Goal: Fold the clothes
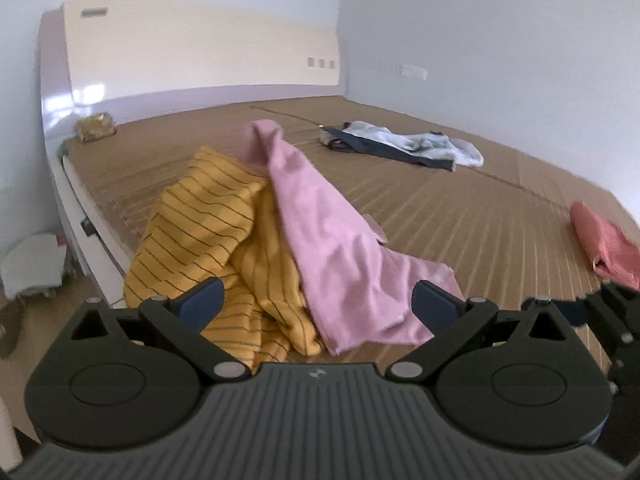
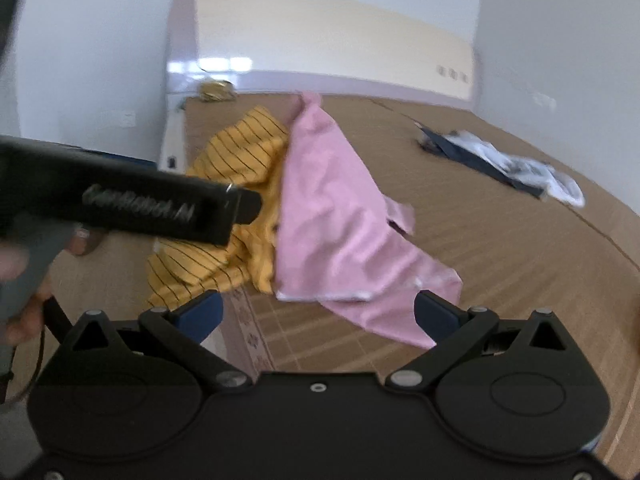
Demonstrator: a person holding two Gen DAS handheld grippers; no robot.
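Gaping wide and holding nothing, the left gripper (image 1: 318,304) and right gripper (image 2: 318,310) fingers hover at bottom frame just before the pink garment (image 1: 320,220) draped over a yellow striped garment (image 1: 208,216) mid-frame on the bed (image 1: 480,220), with a white-and-dark garment (image 1: 404,146) farther off at upper right.

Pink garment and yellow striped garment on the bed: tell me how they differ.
The pink garment is plain, while the yellow striped garment carries thin dark lines. The pink one lies draped over the yellow one's right side; the yellow one sits beneath, nearer the bed's left edge. The pink one stretches long toward the headboard; the yellow one is bunched in a heap. Both are crumpled, unfolded, and untouched by either gripper.
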